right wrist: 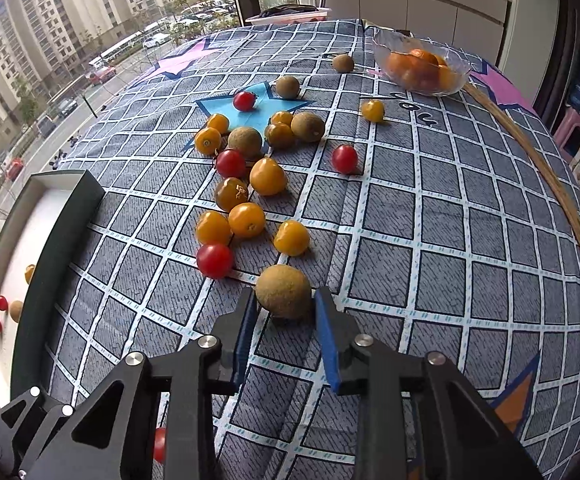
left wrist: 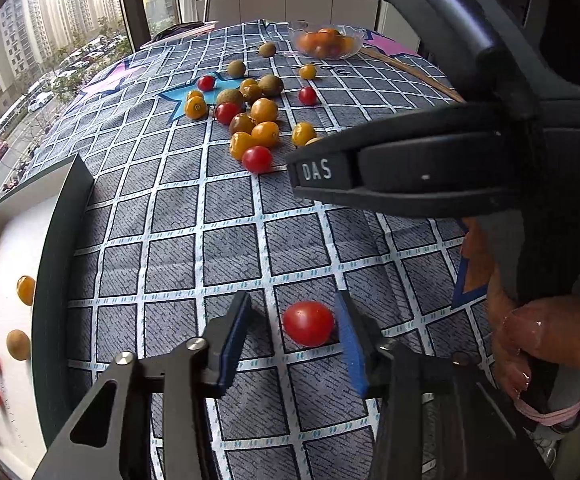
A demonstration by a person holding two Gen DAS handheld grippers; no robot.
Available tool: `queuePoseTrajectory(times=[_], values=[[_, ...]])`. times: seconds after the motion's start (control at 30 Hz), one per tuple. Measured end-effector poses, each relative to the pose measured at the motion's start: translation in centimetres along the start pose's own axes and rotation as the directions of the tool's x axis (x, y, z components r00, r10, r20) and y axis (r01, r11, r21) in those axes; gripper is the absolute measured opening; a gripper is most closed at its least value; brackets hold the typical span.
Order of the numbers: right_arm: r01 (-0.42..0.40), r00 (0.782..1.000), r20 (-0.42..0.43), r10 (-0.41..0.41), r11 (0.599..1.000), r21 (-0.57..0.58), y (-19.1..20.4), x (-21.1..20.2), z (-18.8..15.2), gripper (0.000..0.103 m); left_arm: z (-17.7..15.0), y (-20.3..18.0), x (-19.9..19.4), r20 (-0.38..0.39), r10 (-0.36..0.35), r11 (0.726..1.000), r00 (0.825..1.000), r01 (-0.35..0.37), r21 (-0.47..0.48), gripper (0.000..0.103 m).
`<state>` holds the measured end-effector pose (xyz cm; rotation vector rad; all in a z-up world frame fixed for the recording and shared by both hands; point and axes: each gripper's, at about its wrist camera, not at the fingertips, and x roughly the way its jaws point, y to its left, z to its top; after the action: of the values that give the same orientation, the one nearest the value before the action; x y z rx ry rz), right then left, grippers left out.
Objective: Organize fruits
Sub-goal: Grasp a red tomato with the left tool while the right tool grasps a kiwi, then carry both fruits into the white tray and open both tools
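Low in the frame, your left gripper stood apart around a red tomato, only its right pad touching; your right gripper clasped a brown fruit at lower centre.

Box cut off at left edge; red tomato half-hidden behind the right gripper's frame.

Glossy red tomato; matt rough brown fruit; cloth table cover; clear glass bowl.
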<state>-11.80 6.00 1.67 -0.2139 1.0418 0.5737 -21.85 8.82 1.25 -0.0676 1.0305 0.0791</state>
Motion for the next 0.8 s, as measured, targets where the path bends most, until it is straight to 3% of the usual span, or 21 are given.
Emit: queuePoseTrajectory(times=[0.03,0.3,0.8], values=[[-0.002,1.000,0.002,0.002,1.000,0.005,-0.1,-0.1,0.0,0.030,0.0,-0.3,-0.1,-0.002,-0.003,1.000,1.000,0.003,0.019,0.024],[-0.078,0.997,0.027,0.076,0.994,0.074,-1.6,-2.2,-1.5,0.030,-0.8,-0.2,-1.5,-0.005,-0.057,0.998,0.998,0.057,0.028,0.024],[-0.147,0.989,0.020,0.146,0.985,0.089,0.1,-5.8,-4.6,0.030,-2.3,5.3,-7.3,0.078,-0.035,0.998,0.996,0.038,-0.046,0.024]])
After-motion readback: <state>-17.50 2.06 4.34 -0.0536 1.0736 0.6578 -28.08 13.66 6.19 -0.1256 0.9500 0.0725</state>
